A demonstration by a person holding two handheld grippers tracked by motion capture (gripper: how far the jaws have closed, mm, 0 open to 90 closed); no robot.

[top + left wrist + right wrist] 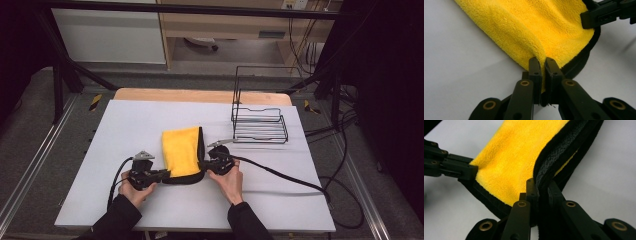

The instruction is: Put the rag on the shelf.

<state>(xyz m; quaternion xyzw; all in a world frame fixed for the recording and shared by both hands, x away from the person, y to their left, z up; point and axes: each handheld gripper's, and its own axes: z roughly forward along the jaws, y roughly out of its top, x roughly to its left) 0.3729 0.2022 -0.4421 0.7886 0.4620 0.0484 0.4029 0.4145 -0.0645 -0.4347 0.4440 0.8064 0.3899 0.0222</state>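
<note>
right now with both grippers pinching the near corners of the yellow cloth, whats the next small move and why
Probably lift both corners together and carry them away from the person, to fold the cloth again. The left gripper and right gripper are each shut on a near corner, and the cloth already lies folded flat on the table.

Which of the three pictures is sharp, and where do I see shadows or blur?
High view: soft, surroundings dark, wire rack casts a faint shadow. Left gripper view: yellow cloth pile crisp, near linkages blurred. Right gripper view: cloth sharp, grey shadow at lower left.
</note>
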